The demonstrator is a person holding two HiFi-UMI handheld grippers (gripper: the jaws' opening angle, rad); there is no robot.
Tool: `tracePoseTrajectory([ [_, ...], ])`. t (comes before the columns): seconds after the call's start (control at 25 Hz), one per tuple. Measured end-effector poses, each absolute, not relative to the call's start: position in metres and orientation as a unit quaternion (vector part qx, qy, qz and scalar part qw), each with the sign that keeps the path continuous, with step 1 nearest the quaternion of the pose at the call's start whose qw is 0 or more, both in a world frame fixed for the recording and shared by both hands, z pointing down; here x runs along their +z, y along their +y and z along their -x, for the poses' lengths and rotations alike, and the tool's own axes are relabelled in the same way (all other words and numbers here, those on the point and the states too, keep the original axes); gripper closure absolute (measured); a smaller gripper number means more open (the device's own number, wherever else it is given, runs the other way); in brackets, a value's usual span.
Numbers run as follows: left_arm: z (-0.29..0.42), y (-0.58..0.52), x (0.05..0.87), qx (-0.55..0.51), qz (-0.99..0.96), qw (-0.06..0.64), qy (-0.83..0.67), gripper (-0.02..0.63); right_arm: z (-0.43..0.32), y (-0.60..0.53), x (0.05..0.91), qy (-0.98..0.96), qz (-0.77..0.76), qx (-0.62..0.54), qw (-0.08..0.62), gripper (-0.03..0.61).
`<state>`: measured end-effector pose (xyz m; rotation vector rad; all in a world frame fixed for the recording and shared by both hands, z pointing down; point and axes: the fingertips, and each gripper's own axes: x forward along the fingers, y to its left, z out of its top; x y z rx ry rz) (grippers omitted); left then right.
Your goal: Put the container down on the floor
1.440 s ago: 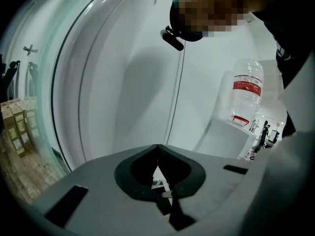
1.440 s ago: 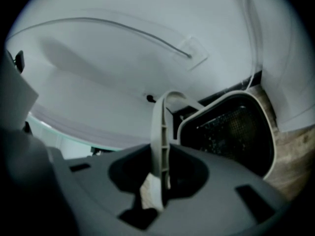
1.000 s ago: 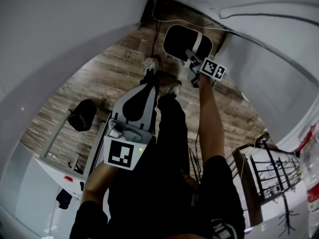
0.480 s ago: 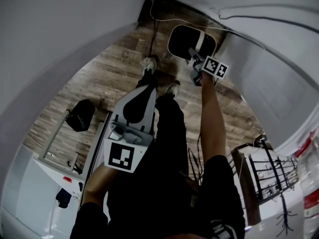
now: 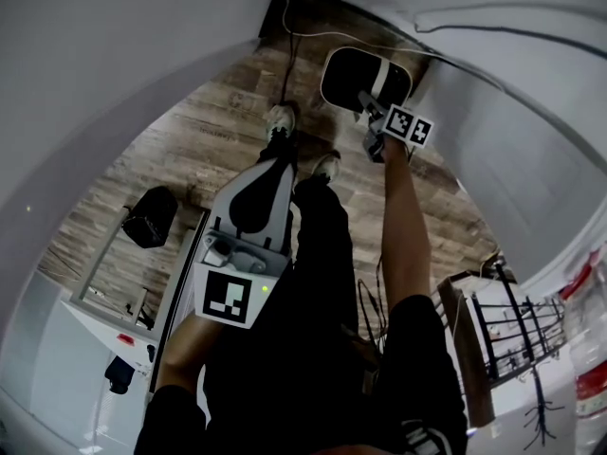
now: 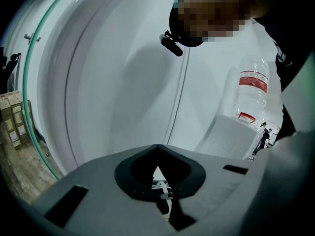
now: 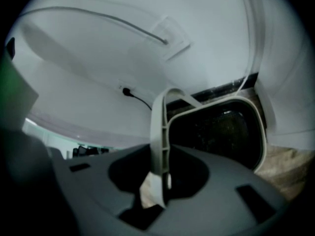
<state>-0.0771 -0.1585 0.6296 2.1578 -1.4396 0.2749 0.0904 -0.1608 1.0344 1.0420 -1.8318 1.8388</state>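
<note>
Right tool (image 5: 372,114) was at the end of the extended arm, low and just ahead of the person's shoes (image 5: 282,121). Its jaws were clamped narrow on the pale handle (image 7: 160,132) of the container (image 5: 364,78). In the right gripper view the handle strip ran upright from between the pads to the white rim.

Container was dark inside and white-rimmed, with a pale band across it, and its opening was turned toward the tool's camera. It sat low by the wooden floor (image 5: 213,136), close to the foot of the white wall (image 5: 512,150). Neither view showed whether its base touched the boards.

Left tool (image 5: 276,164) was held close to the body, in front of the leg. Its jaw tips met, with nothing between them. Beyond it in the left gripper view, a clear water bottle (image 6: 252,90) with a red label stood on a white ledge (image 6: 231,139).
</note>
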Motion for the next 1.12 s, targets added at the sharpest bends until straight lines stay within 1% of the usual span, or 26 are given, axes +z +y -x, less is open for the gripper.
tracePoseTrajectory([
  [0.2, 0.074, -0.156, 0.631, 0.098, -0.795, 0.272, -0.533, 0.586, -0.113, -0.158, 1.04, -0.625, -0.412, 0.636, 0.186, 0.479],
  [0.4, 0.071, -0.153, 0.629, 0.097, -0.797, 0.273, -0.53, 0.586, -0.128, -0.154, 1.043, -0.623, -0.441, 0.599, 0.244, 0.477],
  [0.56, 0.071, -0.149, 0.628, 0.098, -0.797, 0.275, -0.529, 0.586, -0.126, -0.152, 1.042, -0.623, -0.44, 0.587, 0.272, 0.411],
  [0.64, 0.072, -0.147, 0.627, 0.098, -0.796, 0.277, -0.528, 0.586, -0.128, -0.151, 1.041, -0.621, -0.446, 0.578, 0.287, 0.393],
  [0.88, 0.07, -0.142, 0.621, 0.097, -0.801, 0.275, -0.522, 0.586, -0.138, -0.147, 1.033, -0.613, -0.468, 0.559, 0.305, 0.385],
  [1.12, 0.068, -0.137, 0.612, 0.093, -0.803, 0.276, -0.52, 0.586, -0.143, -0.139, 1.021, -0.612, -0.478, 0.55, 0.307, 0.383],
])
